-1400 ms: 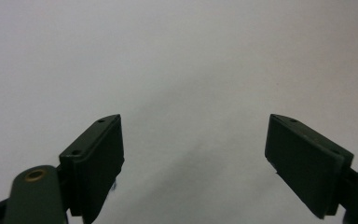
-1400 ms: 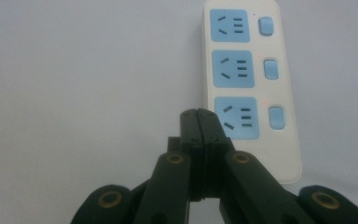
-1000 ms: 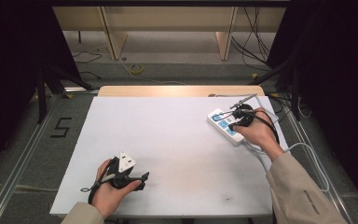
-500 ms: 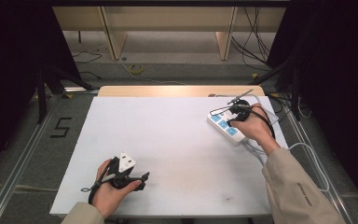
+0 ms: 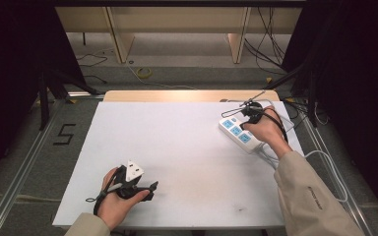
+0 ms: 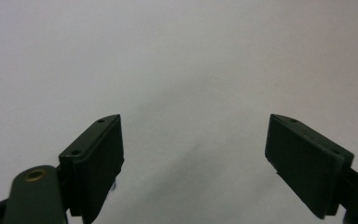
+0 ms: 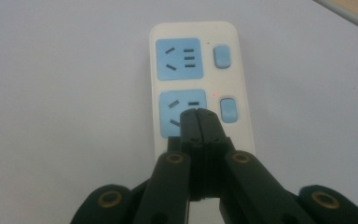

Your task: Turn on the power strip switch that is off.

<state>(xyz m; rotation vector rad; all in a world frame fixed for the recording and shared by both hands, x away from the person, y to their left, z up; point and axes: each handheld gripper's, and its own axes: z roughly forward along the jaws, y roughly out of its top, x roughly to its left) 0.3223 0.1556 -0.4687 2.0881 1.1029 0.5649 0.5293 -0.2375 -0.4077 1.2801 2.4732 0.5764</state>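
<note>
Jaws of the right gripper [image 7: 199, 122] are pressed fully together with nothing between them, their joined tip poised over the middle blue socket of the white power strip [image 7: 196, 65], which lies near the far right corner of the tabletop [image 5: 177, 147], slanted toward the right edge. A small red light glows beside the rocker switch [image 7: 228, 109] next to that socket. The closed tip looks meant for pressing a switch, and the risk, as I judge it, is aim: it sits over the socket face rather than the switch, so a push here could land on the slots, do nothing, or skid the light strip across the smooth surface, since nothing pins it down. A slanted push might also tip the strip up on one long edge or drag its cable [image 5: 325, 162] off the right edge. Near the front left corner, the left gripper [image 6: 193, 154] rests with its jaws wide apart and empty, too far away to steady anything.
</note>
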